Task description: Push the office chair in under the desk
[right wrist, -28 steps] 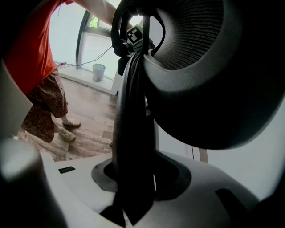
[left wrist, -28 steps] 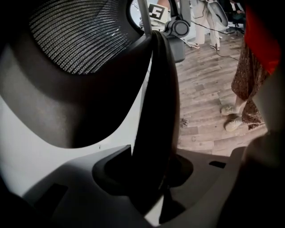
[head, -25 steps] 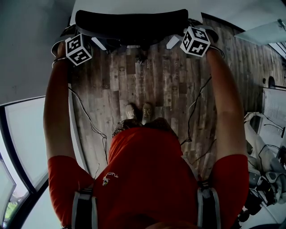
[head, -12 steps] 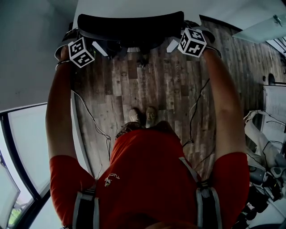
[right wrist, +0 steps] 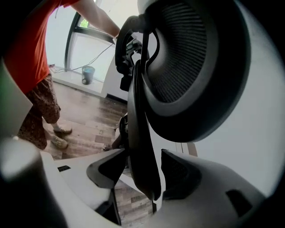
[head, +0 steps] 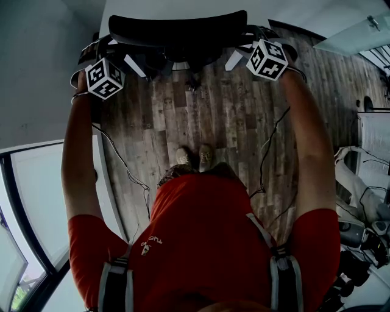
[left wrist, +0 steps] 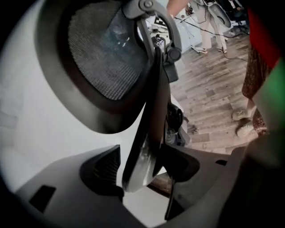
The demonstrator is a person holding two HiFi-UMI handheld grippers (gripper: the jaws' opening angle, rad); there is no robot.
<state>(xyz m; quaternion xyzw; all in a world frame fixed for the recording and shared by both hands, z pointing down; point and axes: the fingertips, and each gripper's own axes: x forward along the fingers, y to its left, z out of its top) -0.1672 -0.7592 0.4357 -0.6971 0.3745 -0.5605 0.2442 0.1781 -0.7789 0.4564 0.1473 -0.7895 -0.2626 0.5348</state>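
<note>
Now, both tools slack. Left gripper: jaws have just been opening and stand wide. The dark side rim of the backrest runs between them, with a pale gap showing beside one pad, so there is no squeeze. Right gripper: likewise just opened, with the opposite rim of the backrest upright between the pads and clear of the outer one. Seen from the head view, the marker cubes sit at either end of the backrest, arms stretched forward to reach them. Black mesh-backed office chair: curved backrest top close against the near edge of the plain white desk; the seat cannot be seen from above. Mesh panel and its thick black frame fill most of the left gripper view, with white desk surface behind. Below the chair, a weathered wooden plank floor with thin black cables trailing across it. The person stands well back from the chair in a red shirt and pale shoes, feet together. A large dark-framed window lies to the person's left, with a small bluish container on the floor beneath it.
</note>
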